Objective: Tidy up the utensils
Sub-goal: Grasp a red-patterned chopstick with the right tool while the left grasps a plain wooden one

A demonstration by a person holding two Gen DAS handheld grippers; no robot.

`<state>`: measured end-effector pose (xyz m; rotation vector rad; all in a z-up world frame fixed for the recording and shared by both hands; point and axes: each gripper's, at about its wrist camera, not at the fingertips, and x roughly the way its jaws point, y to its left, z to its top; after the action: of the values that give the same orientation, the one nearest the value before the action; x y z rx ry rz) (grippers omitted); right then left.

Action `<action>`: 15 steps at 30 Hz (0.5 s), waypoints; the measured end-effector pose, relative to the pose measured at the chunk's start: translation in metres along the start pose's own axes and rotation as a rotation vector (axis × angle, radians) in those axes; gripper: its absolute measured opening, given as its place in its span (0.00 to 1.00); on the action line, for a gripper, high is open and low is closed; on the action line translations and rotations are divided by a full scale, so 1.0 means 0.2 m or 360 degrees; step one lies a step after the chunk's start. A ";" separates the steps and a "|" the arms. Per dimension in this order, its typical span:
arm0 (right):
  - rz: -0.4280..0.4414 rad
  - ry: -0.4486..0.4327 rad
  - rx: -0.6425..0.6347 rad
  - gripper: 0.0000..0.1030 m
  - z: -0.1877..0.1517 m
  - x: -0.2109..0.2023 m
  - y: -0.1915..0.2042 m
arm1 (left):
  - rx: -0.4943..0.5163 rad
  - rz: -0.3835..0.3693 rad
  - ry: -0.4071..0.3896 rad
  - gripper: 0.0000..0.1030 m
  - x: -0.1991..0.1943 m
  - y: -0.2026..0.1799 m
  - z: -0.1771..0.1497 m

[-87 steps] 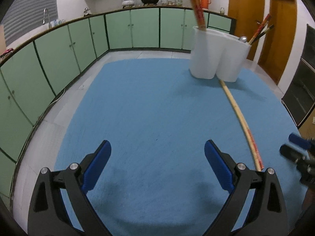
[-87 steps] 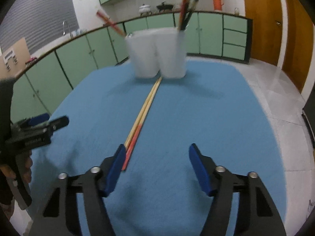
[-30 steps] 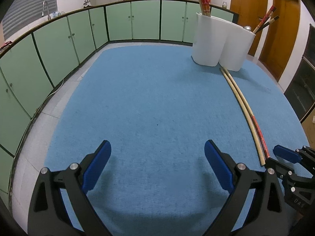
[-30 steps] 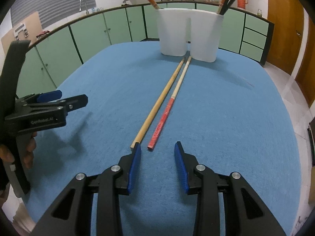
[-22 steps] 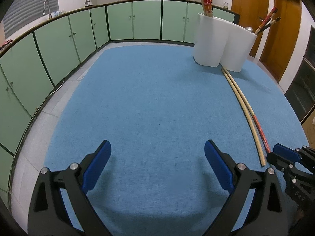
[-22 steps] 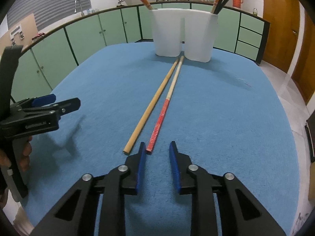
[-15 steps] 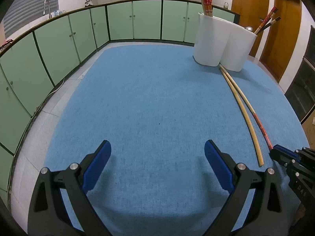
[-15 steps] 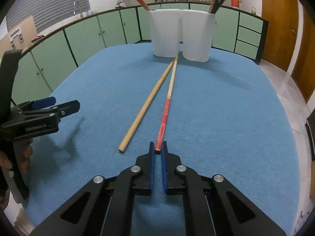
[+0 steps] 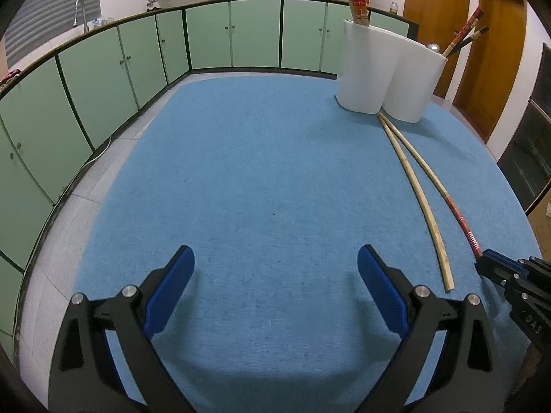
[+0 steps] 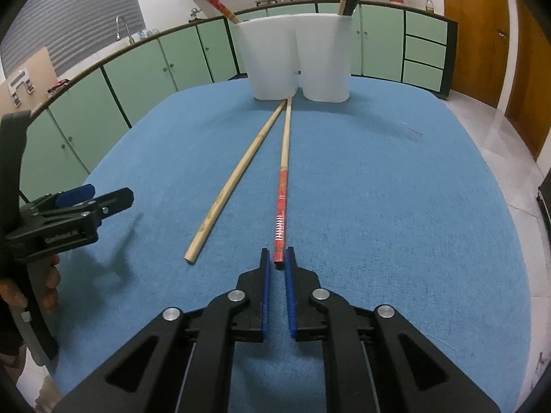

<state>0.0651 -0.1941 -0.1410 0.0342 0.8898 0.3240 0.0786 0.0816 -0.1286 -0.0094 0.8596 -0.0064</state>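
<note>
The right gripper [image 10: 277, 263] has its blue pads pressed together on the near, red-patterned end of the red-ended chopstick [image 10: 280, 206], which runs straight ahead from the fingertips across the blue mat [image 10: 396, 206]. Whether that end has left the mat yet cannot be told. Just to the left of the closed jaws lies the plain bamboo chopstick [image 10: 234, 186], its blunt near end free on the mat and its shaft angling away so that the two sticks fan apart near the tongs and almost meet at their far tips. Further left, well apart from both sticks, the left gripper [image 9: 275, 285] hangs over bare mat with its fingers spread wide and nothing between them, a hand [image 10: 34, 289] on its grip. Straight ahead, at the far end of the mat, stands the white two-compartment holder [image 10: 296, 58], with both far tips touching or nearly touching its base. Chopsticks already stand in each compartment, so part of the sorting looks done. By my reading, two sticks are left: the gripped one must be lifted and dropped into a compartment, then the bamboo one fetched.
</note>
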 end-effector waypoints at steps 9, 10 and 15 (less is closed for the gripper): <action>0.0009 -0.0027 0.0057 0.05 -0.01 -0.07 -0.11 | 0.0041 -0.0069 -0.0004 0.90 -0.03 -0.11 -0.01; 0.0002 -0.0029 0.0063 0.05 -0.02 -0.08 -0.13 | 0.0049 -0.0083 -0.0004 0.90 -0.04 -0.13 -0.01; -0.0046 -0.0035 0.0114 0.05 -0.07 -0.15 -0.25 | 0.0076 -0.0161 0.0012 0.90 -0.05 -0.25 -0.04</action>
<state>0.0492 -0.2524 -0.1354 0.0907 0.8791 0.2641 0.0660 0.0312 -0.1253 -0.0080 0.8654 -0.1216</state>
